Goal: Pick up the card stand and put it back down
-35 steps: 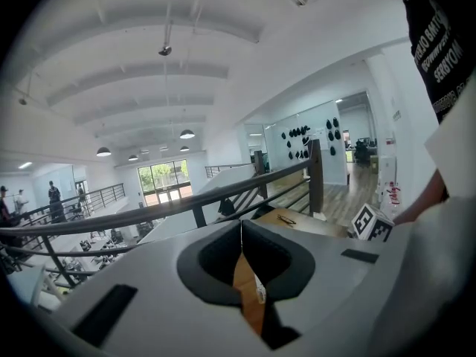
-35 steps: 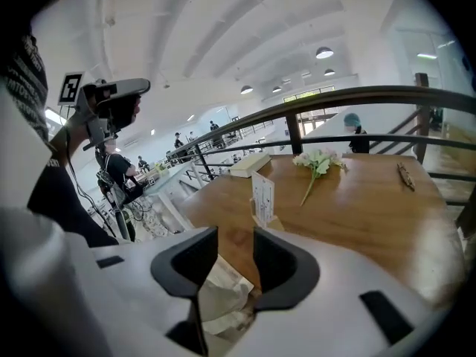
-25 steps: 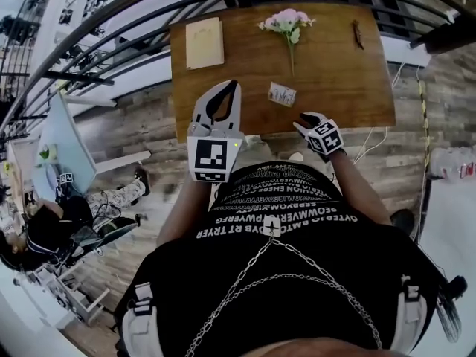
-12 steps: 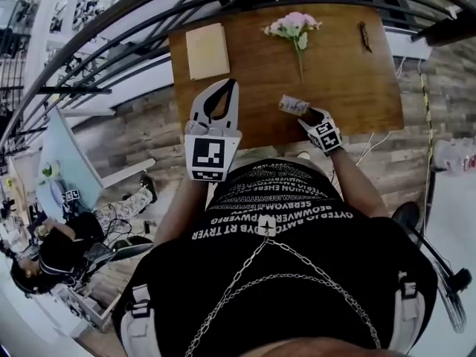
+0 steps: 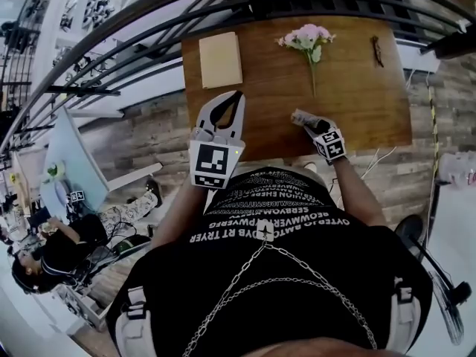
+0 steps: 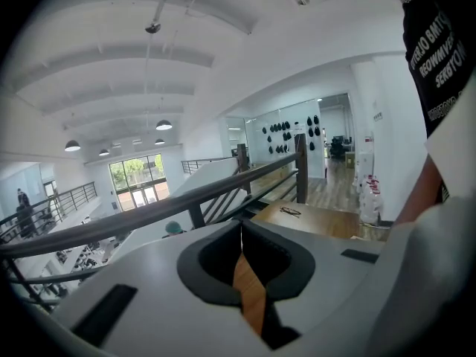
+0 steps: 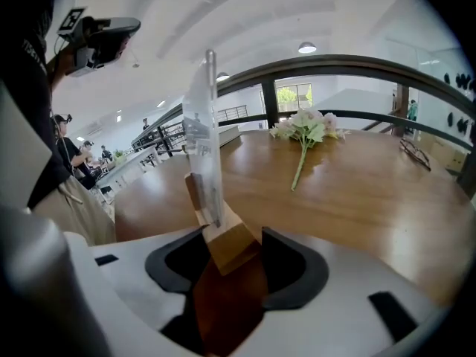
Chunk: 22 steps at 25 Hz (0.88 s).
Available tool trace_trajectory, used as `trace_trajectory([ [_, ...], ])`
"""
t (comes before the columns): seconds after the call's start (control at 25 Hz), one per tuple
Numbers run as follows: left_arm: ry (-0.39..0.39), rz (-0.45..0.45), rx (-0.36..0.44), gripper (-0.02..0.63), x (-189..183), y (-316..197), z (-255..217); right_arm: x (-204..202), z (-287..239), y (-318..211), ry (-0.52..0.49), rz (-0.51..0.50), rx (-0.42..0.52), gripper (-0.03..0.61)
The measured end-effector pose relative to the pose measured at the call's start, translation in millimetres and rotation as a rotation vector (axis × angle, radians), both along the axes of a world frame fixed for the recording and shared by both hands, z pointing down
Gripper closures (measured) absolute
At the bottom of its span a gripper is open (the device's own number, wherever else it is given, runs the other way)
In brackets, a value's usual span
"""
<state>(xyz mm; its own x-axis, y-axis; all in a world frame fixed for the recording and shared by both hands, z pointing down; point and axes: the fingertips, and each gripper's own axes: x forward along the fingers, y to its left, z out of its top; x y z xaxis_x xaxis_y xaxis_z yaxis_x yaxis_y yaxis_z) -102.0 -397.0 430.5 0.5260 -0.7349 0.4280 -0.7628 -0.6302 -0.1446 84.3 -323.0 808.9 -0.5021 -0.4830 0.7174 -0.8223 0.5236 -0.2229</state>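
Note:
The card stand (image 7: 204, 143) is a clear upright panel in a small wooden base (image 7: 232, 245), seen in the right gripper view. It stands near the front edge of the wooden table (image 5: 357, 103). My right gripper (image 7: 234, 255) is open, with the wooden base between its jaws and a dark gap at the right pad. From above, the card stand (image 5: 300, 115) shows just at the right gripper (image 5: 306, 120) tips. My left gripper (image 5: 238, 95) hovers over the table's front left part, shut and holding nothing. In its own view the left gripper (image 6: 241, 238) shows only a thin slit.
A bunch of pink flowers (image 5: 308, 37) lies at the table's far middle. A beige pad (image 5: 220, 59) lies at the far left, and glasses (image 5: 378, 50) at the far right. A dark railing (image 5: 149, 21) runs behind the table. A person (image 5: 52, 244) is on the floor below, left.
My right gripper has moved forward to the card stand, and its jaws now stand on either side of the base. The left gripper has stayed over the table's front left.

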Motion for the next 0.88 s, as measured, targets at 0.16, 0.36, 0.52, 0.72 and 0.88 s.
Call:
trace_trajectory([
  [0.16,-0.006,0.021,-0.002,0.584,9.3,-3.9,-0.4,1.2,-2.1,-1.2,0.008,-0.052,0.016,0.379],
  [0.36,0.003,0.033,-0.003,0.584,15.7,8.7,0.4,-6.4,-14.0,1.2,-0.017,-0.05,0.034,0.385],
  [0.52,0.012,0.025,0.002,0.584,21.7,17.9,-3.7,-2.7,-29.5,0.8,-0.066,-0.029,0.027,0.387],
  [0.72,0.033,-0.001,0.011,0.584,29.4,27.0,-7.1,6.7,-53.9,-0.7,-0.091,-0.062,0.027,0.387],
  [0.88,0.052,-0.025,0.024,0.584,37.1,34.8,-10.2,12.0,-79.2,-0.7,-0.104,-0.094,0.033,0.388],
])
